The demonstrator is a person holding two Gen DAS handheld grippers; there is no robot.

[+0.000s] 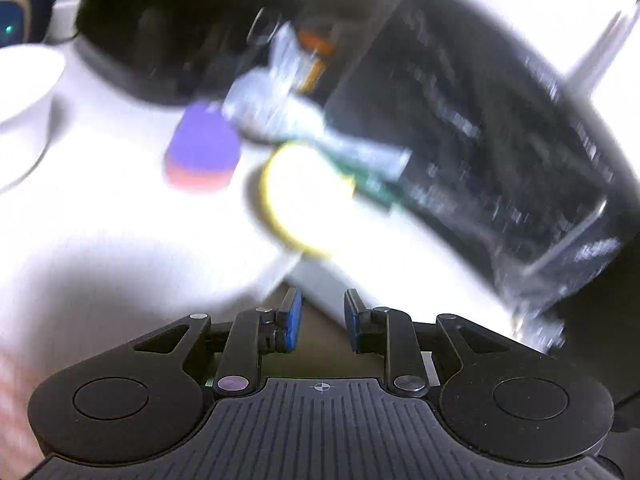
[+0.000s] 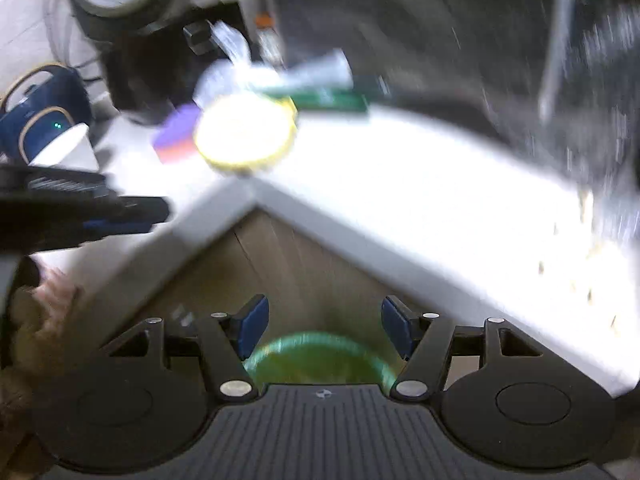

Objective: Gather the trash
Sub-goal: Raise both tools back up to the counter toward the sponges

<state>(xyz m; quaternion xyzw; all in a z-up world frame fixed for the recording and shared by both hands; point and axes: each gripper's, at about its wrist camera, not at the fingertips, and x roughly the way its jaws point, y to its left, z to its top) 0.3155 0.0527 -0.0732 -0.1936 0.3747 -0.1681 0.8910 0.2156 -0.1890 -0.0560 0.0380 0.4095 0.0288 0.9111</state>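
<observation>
The left gripper [image 1: 320,320] sits at the bottom centre of its view, its blue pads [image 1: 292,320] a narrow gap apart with nothing between them. The right gripper [image 2: 322,328] holds its blue pads [image 2: 252,326] spread wide and empty; directly beneath them a green round rim [image 2: 320,356], blurred, shows at the bottom centre over a brownish floor.

Beyond the fingers, both views are smeared by motion. A bright white table [image 1: 120,220] fills the middle, its grey corner edge [image 2: 256,196] pointing toward the right gripper.

The trash lies in a cluster near that corner: a round yellow-rimmed lid or dish [image 1: 304,196] with a pale centre, a purple block with a red-orange underside [image 1: 202,150] just to its left, a crumpled clear wrapper [image 1: 272,100] behind them, and a green flat packet [image 1: 376,188] to the right, partly under a pale strip. A white cup [image 2: 66,148] stands at the left. A large black bag [image 1: 500,120] fills the right side.
</observation>
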